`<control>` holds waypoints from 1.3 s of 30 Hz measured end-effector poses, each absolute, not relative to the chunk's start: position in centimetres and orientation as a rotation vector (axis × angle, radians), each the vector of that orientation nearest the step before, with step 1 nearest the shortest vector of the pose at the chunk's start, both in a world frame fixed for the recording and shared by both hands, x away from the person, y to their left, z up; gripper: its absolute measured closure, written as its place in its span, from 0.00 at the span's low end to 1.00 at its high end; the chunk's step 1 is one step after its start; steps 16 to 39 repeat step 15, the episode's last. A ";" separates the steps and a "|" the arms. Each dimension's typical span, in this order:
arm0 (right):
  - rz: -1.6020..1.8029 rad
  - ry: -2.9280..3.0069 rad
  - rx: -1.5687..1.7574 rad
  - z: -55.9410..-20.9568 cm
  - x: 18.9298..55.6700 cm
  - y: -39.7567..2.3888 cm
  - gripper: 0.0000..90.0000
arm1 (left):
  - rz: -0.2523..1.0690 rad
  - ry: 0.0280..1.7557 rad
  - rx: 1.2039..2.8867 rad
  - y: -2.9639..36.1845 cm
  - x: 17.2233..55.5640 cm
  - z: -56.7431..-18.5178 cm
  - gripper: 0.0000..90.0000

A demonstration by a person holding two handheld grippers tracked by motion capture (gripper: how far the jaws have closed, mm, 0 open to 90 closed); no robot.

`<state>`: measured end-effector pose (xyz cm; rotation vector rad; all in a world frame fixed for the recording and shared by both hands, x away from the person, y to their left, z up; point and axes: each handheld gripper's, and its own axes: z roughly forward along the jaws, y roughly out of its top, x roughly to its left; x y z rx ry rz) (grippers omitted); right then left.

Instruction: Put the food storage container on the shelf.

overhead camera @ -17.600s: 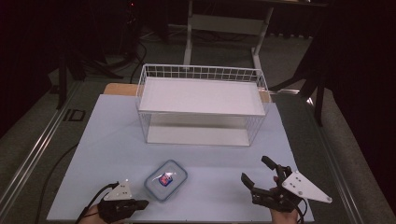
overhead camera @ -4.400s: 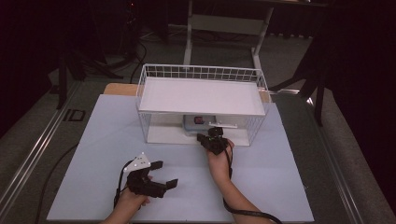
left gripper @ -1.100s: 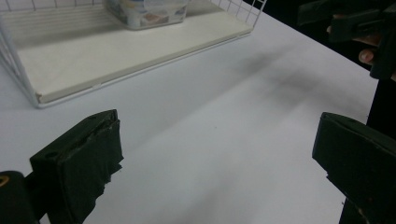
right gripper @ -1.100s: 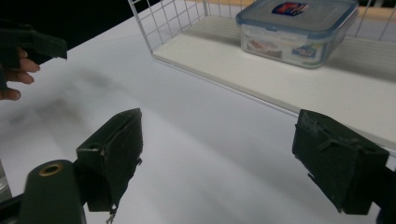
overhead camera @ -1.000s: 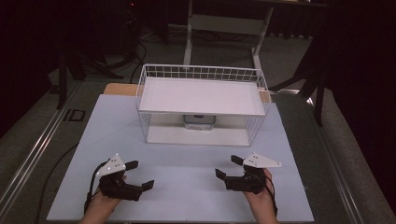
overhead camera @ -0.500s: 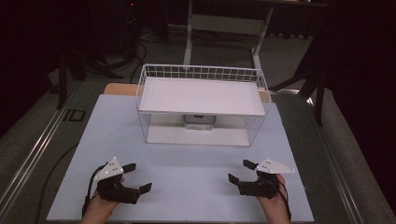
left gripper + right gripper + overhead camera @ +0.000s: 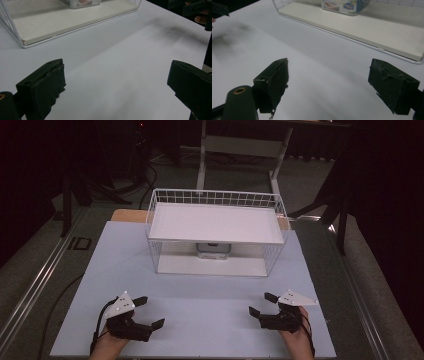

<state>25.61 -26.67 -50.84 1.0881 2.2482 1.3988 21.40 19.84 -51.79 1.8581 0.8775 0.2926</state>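
Observation:
A small lidded plastic container [image 7: 213,250] sits on the lower shelf of a white wire rack [image 7: 216,223], towards its back; it also appears as the container [image 7: 344,6] and the container [image 7: 81,2] in the gripper views. My left gripper [image 7: 149,312] rests low at the front left of the table, open with nothing between its jaws. My right gripper [image 7: 262,304] rests at the front right, open and holding nothing. Both stand well clear of the rack, pointing inward toward each other.
The rack has a flat white top shelf [image 7: 215,221] and a white base board [image 7: 210,265] with an open front. The pale blue table mat [image 7: 210,295] lies between the grippers. Dark floor, a metal rail [image 7: 35,285] and stand legs surround the table.
The right gripper has drawn back from the rack to the front right after leaving the container on the lower shelf. Both grippers have settled slightly lower and outward over the last second.

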 end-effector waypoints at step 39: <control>1.407 2.228 1.105 -50.8 25.8 -27.0 0.19 | 0.287 0.896 1.839 20.2 21.6 -51.9 0.03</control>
